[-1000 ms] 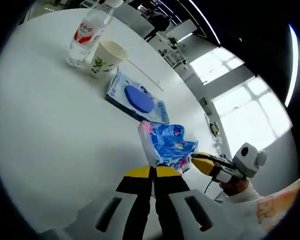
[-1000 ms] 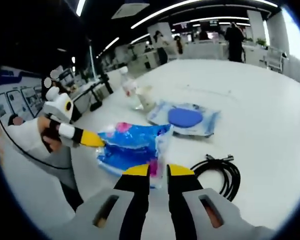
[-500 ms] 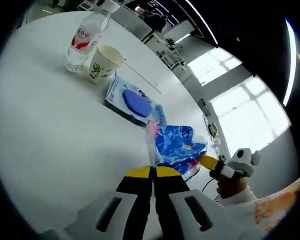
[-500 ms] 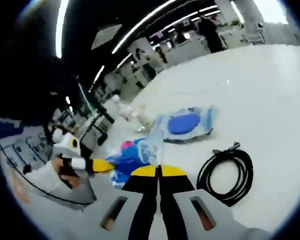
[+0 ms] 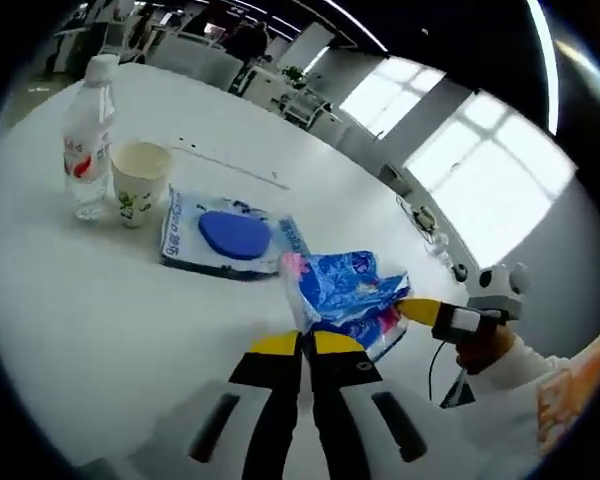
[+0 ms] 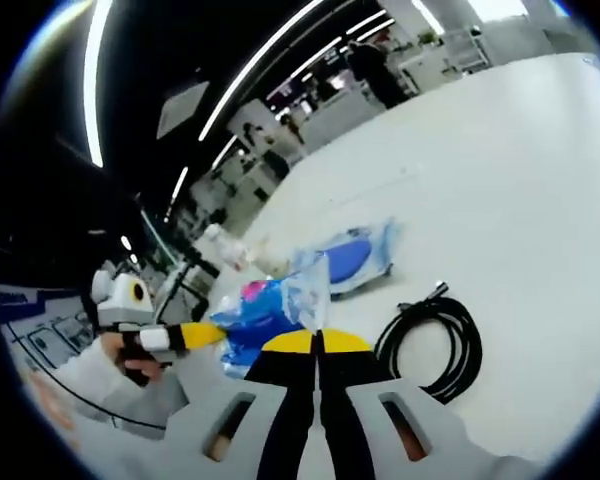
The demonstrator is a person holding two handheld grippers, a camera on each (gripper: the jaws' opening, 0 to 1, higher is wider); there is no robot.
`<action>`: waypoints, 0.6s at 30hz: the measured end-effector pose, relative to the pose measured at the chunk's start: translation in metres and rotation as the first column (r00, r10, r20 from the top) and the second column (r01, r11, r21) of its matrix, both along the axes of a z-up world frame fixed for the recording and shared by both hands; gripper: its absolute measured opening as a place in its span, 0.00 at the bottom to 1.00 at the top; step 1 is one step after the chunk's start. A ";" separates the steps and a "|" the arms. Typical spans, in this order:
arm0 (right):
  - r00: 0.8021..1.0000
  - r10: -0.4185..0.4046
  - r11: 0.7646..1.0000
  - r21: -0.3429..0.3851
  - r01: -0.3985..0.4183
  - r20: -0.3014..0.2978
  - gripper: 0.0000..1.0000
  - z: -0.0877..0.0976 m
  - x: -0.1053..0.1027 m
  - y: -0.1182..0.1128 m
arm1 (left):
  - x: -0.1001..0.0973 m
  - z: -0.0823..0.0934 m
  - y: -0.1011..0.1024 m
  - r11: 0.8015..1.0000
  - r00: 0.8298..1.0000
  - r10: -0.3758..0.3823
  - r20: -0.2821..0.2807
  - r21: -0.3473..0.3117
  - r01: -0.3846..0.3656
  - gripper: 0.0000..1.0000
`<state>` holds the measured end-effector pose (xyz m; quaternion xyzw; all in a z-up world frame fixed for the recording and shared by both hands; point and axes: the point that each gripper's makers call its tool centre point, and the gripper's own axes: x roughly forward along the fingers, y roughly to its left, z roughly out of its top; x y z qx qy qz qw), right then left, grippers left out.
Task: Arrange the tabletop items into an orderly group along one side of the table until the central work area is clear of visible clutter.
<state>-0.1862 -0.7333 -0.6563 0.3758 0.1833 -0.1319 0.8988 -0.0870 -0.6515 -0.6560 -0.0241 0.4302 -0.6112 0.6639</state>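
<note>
A crinkled blue plastic pack [image 5: 348,292] with a pink corner hangs between the two grippers just above the white table [image 5: 90,300]. My left gripper [image 5: 305,343] is shut on its near edge. The right gripper [image 5: 412,310] comes in from the right and pinches its far end. In the right gripper view my right gripper [image 6: 317,342] is shut on the clear edge of the same blue pack [image 6: 263,308]. The left gripper [image 6: 205,334] holds it from the left.
A water bottle [image 5: 87,135], a paper cup [image 5: 139,180] and a flat wipes pack with a blue lid [image 5: 230,232] stand in a row. A coiled black cable [image 6: 432,345] lies to the right of the blue pack. A hand [image 5: 477,352] holds the right gripper.
My right gripper, open around the pack a second ago, has shut on its edge. My left stayed shut on it. Both views have tilted with the hands.
</note>
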 end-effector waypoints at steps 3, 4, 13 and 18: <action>1.000 -0.028 1.000 -0.008 0.028 -0.001 0.00 0.001 -0.004 -0.012 | -0.001 0.002 -0.019 1.000 1.000 -0.021 0.009 0.003 0.021 0.00; 0.999 -0.037 0.999 -0.010 0.036 -0.003 0.00 0.001 -0.005 -0.016 | -0.001 0.002 -0.024 1.000 0.999 -0.030 0.013 0.003 0.030 0.00; 0.992 -0.122 0.993 0.013 0.122 0.030 0.00 0.004 -0.015 -0.069 | -0.010 0.014 -0.086 0.996 0.997 -0.081 0.000 -0.043 0.081 0.14; 0.989 -0.145 0.989 -0.021 0.145 0.015 0.00 0.000 -0.020 -0.093 | -0.015 0.013 -0.112 0.992 0.994 -0.110 0.029 -0.056 0.111 0.19</action>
